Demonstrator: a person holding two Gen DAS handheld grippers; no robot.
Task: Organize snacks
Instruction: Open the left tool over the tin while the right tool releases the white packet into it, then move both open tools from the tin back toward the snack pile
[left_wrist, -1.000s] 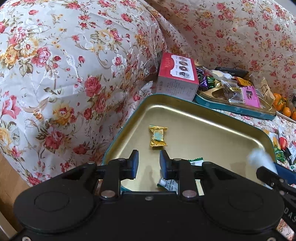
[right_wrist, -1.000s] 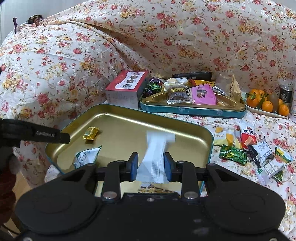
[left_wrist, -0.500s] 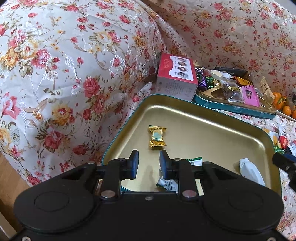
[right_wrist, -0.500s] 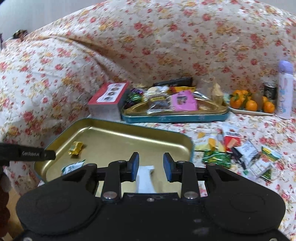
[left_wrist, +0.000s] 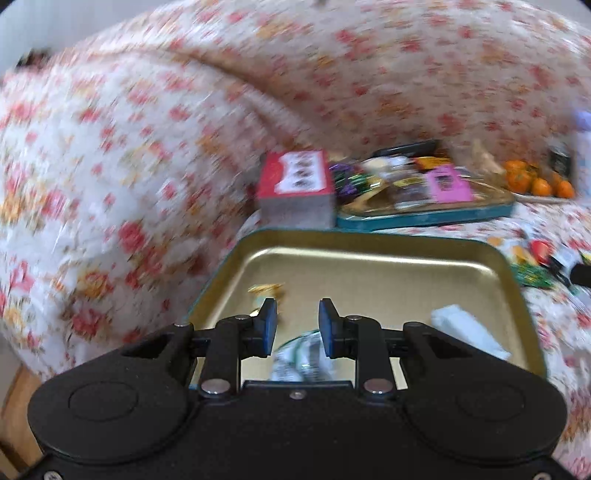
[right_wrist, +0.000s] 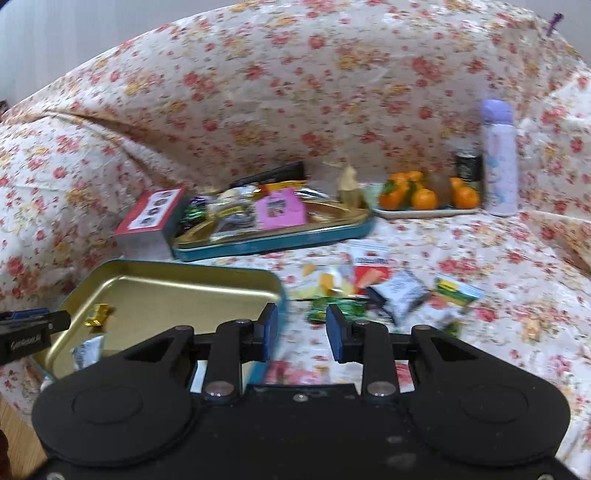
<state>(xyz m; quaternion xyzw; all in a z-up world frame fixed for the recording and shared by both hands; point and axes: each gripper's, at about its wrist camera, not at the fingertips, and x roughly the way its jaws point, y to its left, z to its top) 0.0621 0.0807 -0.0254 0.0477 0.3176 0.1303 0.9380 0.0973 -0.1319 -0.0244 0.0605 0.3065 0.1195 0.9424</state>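
Note:
A teal tin tray with a gold inside (left_wrist: 388, 266) (right_wrist: 177, 291) lies on the floral sofa. In it lie a gold-wrapped candy (left_wrist: 266, 290) (right_wrist: 96, 314), a green-and-white packet (left_wrist: 301, 356) (right_wrist: 86, 350) and a white packet (left_wrist: 467, 330). My left gripper (left_wrist: 297, 325) is open and empty above the tray's near side. My right gripper (right_wrist: 301, 328) is open and empty, right of the tray, facing several loose snack packets (right_wrist: 388, 291) on the sofa seat.
A second teal tray of snacks (right_wrist: 273, 236) (left_wrist: 424, 214) stands behind, with a red box (right_wrist: 151, 218) (left_wrist: 295, 192) to its left. A plate of oranges (right_wrist: 424, 199), a dark can (right_wrist: 468, 166) and a lilac bottle (right_wrist: 499, 158) stand at the back right.
My right gripper let go of the white packet into the tray and swung right toward the loose packets. My left gripper's view has shifted quickly and is blurred.

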